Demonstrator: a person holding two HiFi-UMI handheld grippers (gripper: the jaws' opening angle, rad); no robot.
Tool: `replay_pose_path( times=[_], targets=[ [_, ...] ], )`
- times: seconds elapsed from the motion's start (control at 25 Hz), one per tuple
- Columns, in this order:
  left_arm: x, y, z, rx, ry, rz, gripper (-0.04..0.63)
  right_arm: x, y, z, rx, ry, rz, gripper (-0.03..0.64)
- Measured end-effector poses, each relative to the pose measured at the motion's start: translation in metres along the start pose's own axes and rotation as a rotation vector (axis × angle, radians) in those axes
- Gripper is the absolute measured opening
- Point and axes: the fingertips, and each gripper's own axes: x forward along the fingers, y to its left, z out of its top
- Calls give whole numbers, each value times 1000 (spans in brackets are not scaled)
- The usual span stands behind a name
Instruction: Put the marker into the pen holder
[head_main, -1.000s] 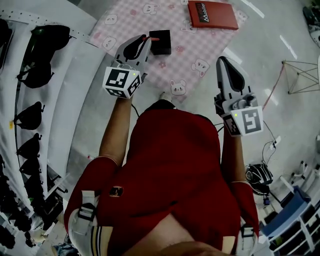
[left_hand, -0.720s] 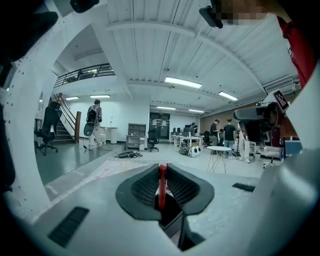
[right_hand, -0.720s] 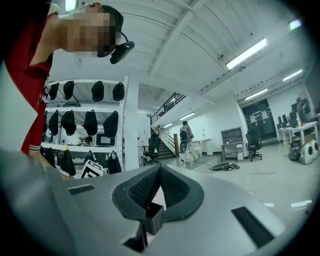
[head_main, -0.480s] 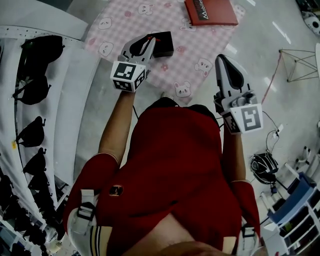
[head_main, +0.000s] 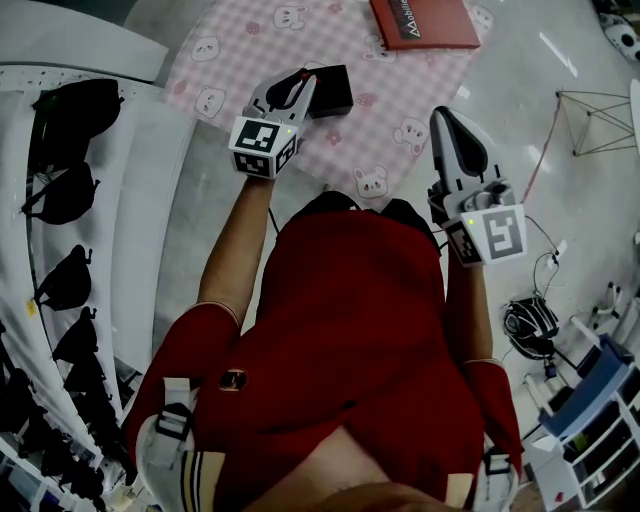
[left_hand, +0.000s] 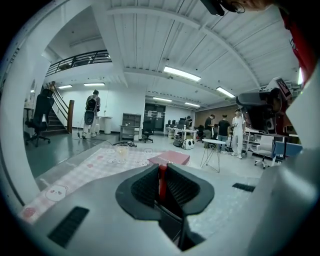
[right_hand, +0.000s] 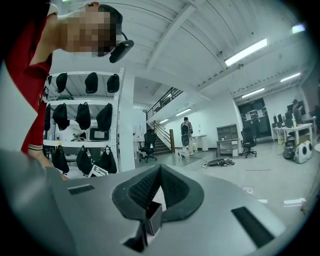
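Status of task: the marker (left_hand: 162, 181) is not yet sitting in the pen holder (head_main: 332, 90). The grasp is made; the delivery and the release are judged to be outstanding.

The left hand-held gripper (head_main: 298, 85) is holding the red marker. In the left gripper view its jaws are pressing on the barrel from both sides, parted only by the marker's own width, and the marker is standing roughly upright between the ribbed pads. In the head view the tips of this hand-held gripper are hanging just beside the near left edge of the black, box-shaped pen holder, which is standing on the pink checked counter (head_main: 390, 90). Whether the marker is touching the holder cannot be told. A red book (head_main: 425, 22) is lying further back on the counter, well apart from the holder.

The right hand-held gripper (head_main: 447, 120) is hanging near the counter's right edge, taking no part. Its jaws are meeting tip to tip, with nothing between them.

Judgement: the marker is needing to go over the holder's opening before the jaws part.
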Motion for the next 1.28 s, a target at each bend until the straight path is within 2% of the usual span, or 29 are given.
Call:
replay_pose_path(
  times=[0.76,1.28],
  targets=[
    [16,13,-31,-37,50,-17,55,12,-2,-3,3,40,-23,-2],
    [20,18,-36,5,88,-24,55,21,-4,-5,7,72,-14,-2]
  ],
)
